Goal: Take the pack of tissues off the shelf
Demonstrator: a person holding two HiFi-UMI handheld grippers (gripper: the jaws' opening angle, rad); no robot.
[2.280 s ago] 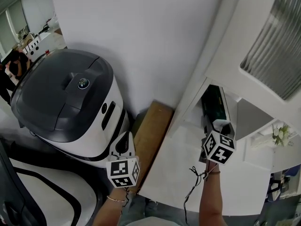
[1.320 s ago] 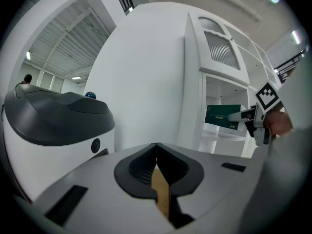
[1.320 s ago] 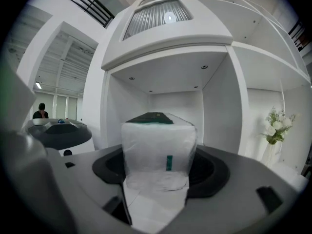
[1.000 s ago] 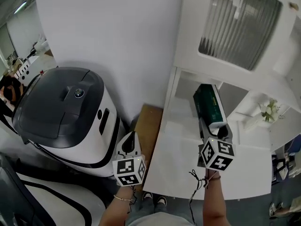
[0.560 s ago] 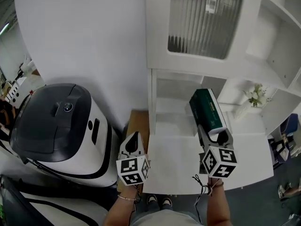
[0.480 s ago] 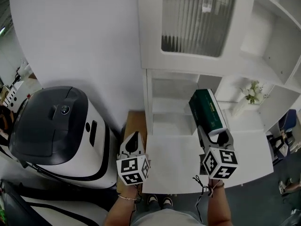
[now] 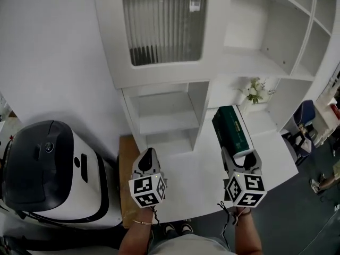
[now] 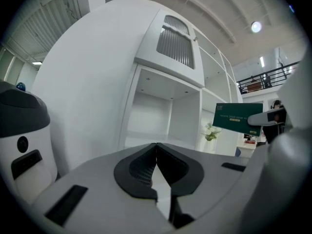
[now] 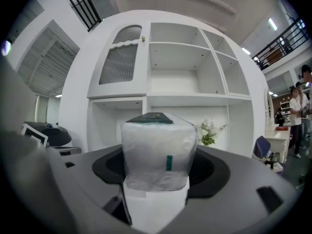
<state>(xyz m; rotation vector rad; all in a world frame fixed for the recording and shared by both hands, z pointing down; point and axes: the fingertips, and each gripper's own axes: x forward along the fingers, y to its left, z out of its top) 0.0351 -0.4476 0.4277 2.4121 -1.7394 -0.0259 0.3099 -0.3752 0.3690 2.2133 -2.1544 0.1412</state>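
The pack of tissues (image 7: 232,131) is dark green with a white plastic end (image 9: 158,150). My right gripper (image 7: 240,155) is shut on that white end and holds the pack out level over the white table (image 7: 202,182), in front of the shelf unit (image 7: 249,62). From the left gripper view the pack (image 8: 240,117) shows at the right. My left gripper (image 7: 147,159) is shut with nothing in it, near the table's left edge, its pads (image 8: 156,165) meeting.
A white shelf unit with open compartments and a ribbed cabinet door (image 7: 162,23) stands behind the table. A small flower plant (image 7: 255,91) sits on a lower shelf. A large white and black machine (image 7: 48,169) and a brown board (image 7: 126,182) are at the left.
The view has swung right, with both grippers moving along; the shelf unit now fills the top and the machine has slid to the left. The pack stays held in the right gripper.
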